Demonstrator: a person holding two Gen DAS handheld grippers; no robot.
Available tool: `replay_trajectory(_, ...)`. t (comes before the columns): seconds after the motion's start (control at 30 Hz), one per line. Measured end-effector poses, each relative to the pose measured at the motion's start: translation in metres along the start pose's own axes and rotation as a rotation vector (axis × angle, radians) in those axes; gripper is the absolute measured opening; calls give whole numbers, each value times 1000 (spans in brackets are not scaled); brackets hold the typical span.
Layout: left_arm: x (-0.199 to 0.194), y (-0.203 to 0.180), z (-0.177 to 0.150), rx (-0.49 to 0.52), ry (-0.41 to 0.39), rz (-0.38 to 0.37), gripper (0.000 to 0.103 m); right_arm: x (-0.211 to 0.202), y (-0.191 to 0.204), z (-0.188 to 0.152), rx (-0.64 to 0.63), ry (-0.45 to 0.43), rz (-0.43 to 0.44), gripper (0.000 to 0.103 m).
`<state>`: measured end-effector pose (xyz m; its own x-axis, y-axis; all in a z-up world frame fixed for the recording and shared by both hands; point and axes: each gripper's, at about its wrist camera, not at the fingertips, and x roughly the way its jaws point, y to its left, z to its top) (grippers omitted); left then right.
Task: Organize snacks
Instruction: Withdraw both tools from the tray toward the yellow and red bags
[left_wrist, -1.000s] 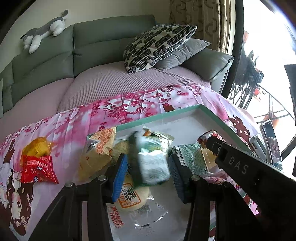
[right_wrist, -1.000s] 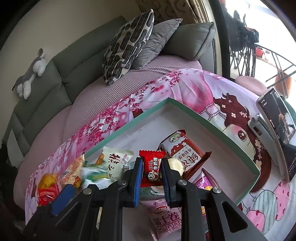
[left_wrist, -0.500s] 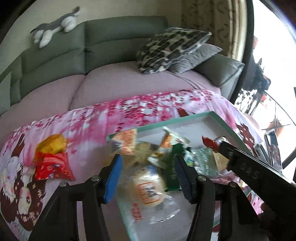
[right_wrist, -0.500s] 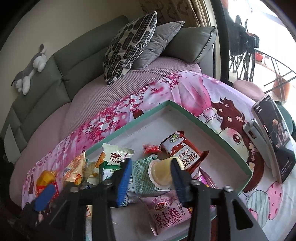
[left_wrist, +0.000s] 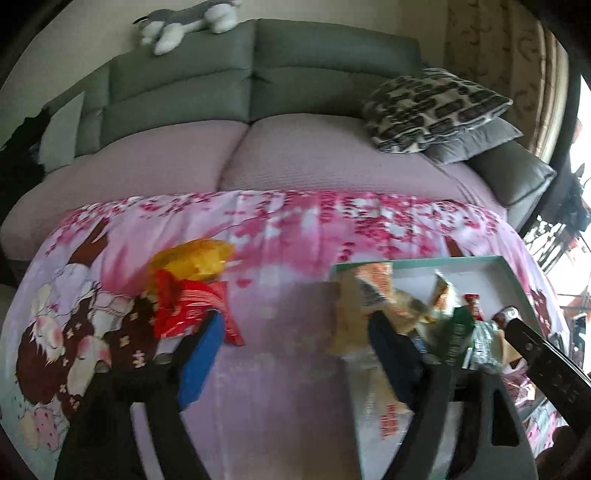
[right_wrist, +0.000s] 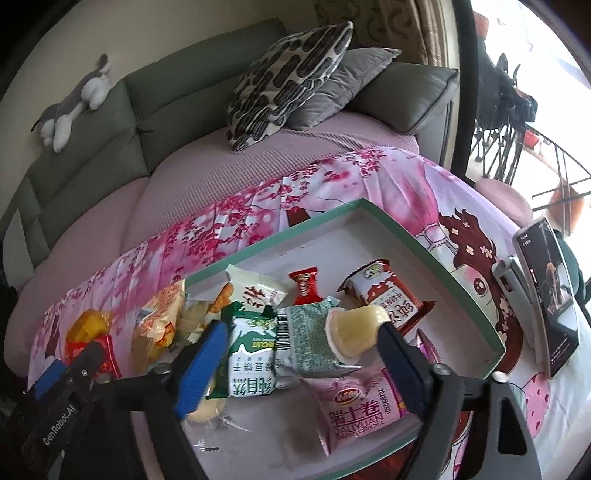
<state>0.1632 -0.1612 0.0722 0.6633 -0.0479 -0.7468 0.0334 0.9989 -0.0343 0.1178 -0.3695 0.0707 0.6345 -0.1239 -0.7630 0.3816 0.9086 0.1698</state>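
Observation:
In the left wrist view my left gripper (left_wrist: 295, 354) hangs over bare pink cloth, its jaws opening, nothing between them. A red packet (left_wrist: 188, 310) and a yellow packet (left_wrist: 192, 258) lie just beyond its blue left pad. The green-rimmed tray (left_wrist: 424, 260) of snacks is to its right. In the right wrist view my right gripper (right_wrist: 301, 369) is over the tray (right_wrist: 424, 240), jaws opening and gripping nothing. Loose below it lie a green-white biscuit packet (right_wrist: 251, 354), a grey-green packet (right_wrist: 310, 339) and a jelly cup (right_wrist: 354, 328). A small red candy (right_wrist: 304, 286) lies farther in.
A red-white packet (right_wrist: 384, 295) and a pink roll packet (right_wrist: 354, 406) also lie in the tray. A phone on a stand (right_wrist: 546, 295) stands right of it. Behind the flowered cloth is a sofa with cushions (right_wrist: 288, 77) and a plush toy (right_wrist: 74, 103).
The left gripper let go of the green-white packet and swung left toward the red and yellow packets. The right gripper let go of the red candy, which lies in the tray, and opened wide.

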Motion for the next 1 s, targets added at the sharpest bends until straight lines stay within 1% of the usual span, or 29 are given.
replay_trajectory(0.03,0,3,0,-4,-3,9,86,0,2,0,-7,1,1,94)
replay_trajectory(0.1,-1,7,0,-6,-9,29,87,-1,6,-1,-22,1,6,99)
replay_trajectory(0.17,-1,10,0,-2,-14,50,87,-2,9,-1,-33,-1,4,103)
replay_trajectory(0.2,0,11,0,-1,-15,57,88,-2,11,-1,-39,-1,1,103)
replay_trajectory(0.27,1,13,-1,2,-15,72,98,-3,13,-1,-46,-2,0,103)
replay_trajectory(0.3,1,14,-1,2,-18,77,98,-3,14,-1,-47,-2,1,103)
replay_trajectory(0.57,2,26,-1,-28,-24,92,99,-6,19,-2,-63,-20,-5,103)
replay_trajectory(0.77,0,45,0,-67,-39,105,101,-9,32,-4,-92,-26,-2,103)
replay_trajectory(1.0,-8,72,2,-110,-67,131,101,-17,57,-8,-122,-61,37,103)
